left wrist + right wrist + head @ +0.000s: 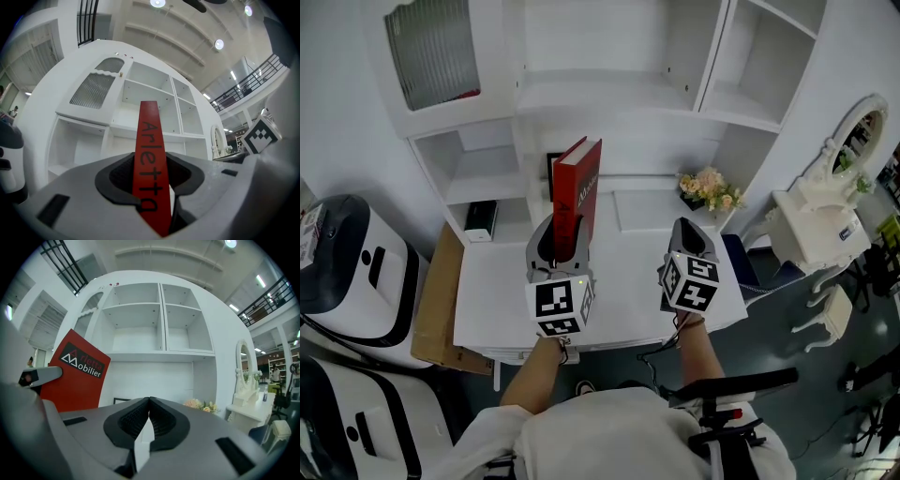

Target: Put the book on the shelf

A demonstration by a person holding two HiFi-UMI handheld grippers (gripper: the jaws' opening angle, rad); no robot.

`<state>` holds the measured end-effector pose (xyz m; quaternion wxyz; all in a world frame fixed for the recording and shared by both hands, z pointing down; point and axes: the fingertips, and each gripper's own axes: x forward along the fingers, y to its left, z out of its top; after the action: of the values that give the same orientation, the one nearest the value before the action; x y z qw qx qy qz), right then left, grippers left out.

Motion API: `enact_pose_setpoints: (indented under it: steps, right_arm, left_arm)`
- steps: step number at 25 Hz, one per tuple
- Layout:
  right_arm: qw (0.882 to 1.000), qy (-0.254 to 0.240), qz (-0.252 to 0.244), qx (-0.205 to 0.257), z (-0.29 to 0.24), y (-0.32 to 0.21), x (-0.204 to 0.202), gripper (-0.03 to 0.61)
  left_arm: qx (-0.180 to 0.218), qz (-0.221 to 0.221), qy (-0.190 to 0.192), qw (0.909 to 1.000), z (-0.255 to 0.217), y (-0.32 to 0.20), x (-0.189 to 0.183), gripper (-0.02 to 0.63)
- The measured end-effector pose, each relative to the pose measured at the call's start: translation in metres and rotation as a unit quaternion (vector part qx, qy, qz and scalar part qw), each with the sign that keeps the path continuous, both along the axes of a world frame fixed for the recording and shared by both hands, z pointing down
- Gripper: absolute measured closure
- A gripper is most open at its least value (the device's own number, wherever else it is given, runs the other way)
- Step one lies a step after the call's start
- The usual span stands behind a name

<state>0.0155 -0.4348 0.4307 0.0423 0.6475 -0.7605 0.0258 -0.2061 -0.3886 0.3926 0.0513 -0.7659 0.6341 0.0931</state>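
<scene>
Reaching forward over the white tabletop [628,281], both bare forearms extend from white sleeves, each hand carrying 1 hand-held gripper, with the 2 held side by side and apart. The left hand-held gripper [561,242] points toward the white shelf unit [609,94], and its jaws are pinching the red book [579,187] low on its spine edge; in the left gripper view the spine [149,154] runs straight up between the dark pads, which bear on it from both sides. The right hand-held gripper [688,232] hovers level with it to the right, jaws pressed together at the tips with nothing between them. The book is a thin red hardcover held close to upright, spine toward the person, black lettering "Arletta" running along the spine. In the right gripper view its cover [75,376] shows a black patch with a white logo and the word "Mobilier". It sits in front of the shelf unit's lower centre, over the back half of the tabletop; whether its bottom edge touches the surface cannot be told, since the gripper hides it. A small bunch of pale flowers [710,187] stands at the tabletop's right rear.
</scene>
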Motion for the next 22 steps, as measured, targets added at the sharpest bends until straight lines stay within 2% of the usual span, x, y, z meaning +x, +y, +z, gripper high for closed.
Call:
enact_pose_setpoints:
  steps: [7,11,22]
  right_arm:
    - [0.999,-0.021,-0.033,0.009,-0.009,-0.031,0.007,0.557]
    - [0.999,-0.008,-0.035,0.020,-0.022,-0.046,0.014,0.557]
    - [0.999,-0.013,-0.026,0.043,-0.050,-0.061,0.034,0.557]
  left_arm:
    - [-0.003,0.002,0.006,1.0000,-0.005,-0.025,0.031,0.440]
    - [0.010,0.003,-0.002,0.9999,-0.019,-0.029,0.048,0.440]
    - [0.037,0.014,-0.025,0.9989,-0.053,-0.032,0.071,0.440]
